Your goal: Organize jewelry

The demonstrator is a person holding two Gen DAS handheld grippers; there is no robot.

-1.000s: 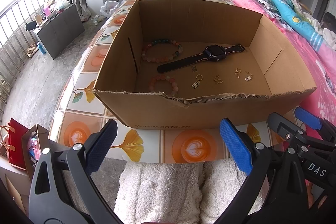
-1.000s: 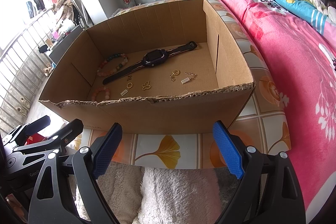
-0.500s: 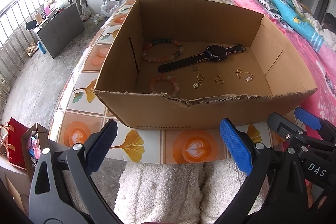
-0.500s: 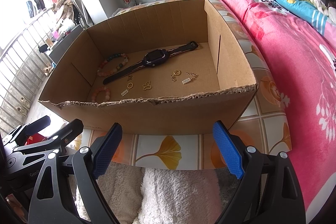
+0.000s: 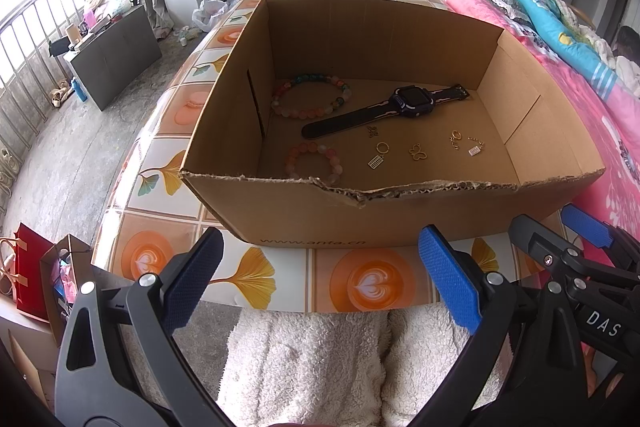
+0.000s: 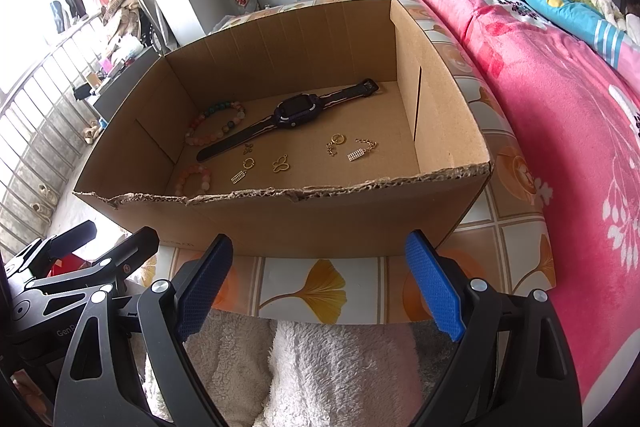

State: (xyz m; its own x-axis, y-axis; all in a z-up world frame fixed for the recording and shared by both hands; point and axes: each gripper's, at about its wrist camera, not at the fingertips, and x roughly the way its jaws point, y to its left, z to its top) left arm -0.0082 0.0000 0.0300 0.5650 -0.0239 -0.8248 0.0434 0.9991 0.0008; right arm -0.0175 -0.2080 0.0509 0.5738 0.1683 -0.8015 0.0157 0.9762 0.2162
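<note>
An open cardboard box [image 5: 320, 215] [image 6: 320, 223] stands on a tiled table. On its floor lie a black watch [image 5: 412, 103] [image 6: 296, 113], a multicoloured bead bracelet [image 5: 310, 97] [image 6: 216, 123], a pink bead bracelet [image 5: 312, 163] [image 6: 194, 179] and several small gold charms [image 5: 418, 153] [image 6: 280, 165]. My left gripper [image 5: 320, 279] hangs open in front of the box's near wall, nothing between its blue pads. My right gripper [image 6: 320, 279] is open and empty too, beside the left one.
A bed with a pink blanket [image 6: 560, 107] runs along the right of the table. The table's near edge [image 5: 280, 303] lies just under the grippers, with white fleecy cloth [image 5: 312, 359] below it. Red and brown bags [image 5: 36, 275] stand on the floor at left.
</note>
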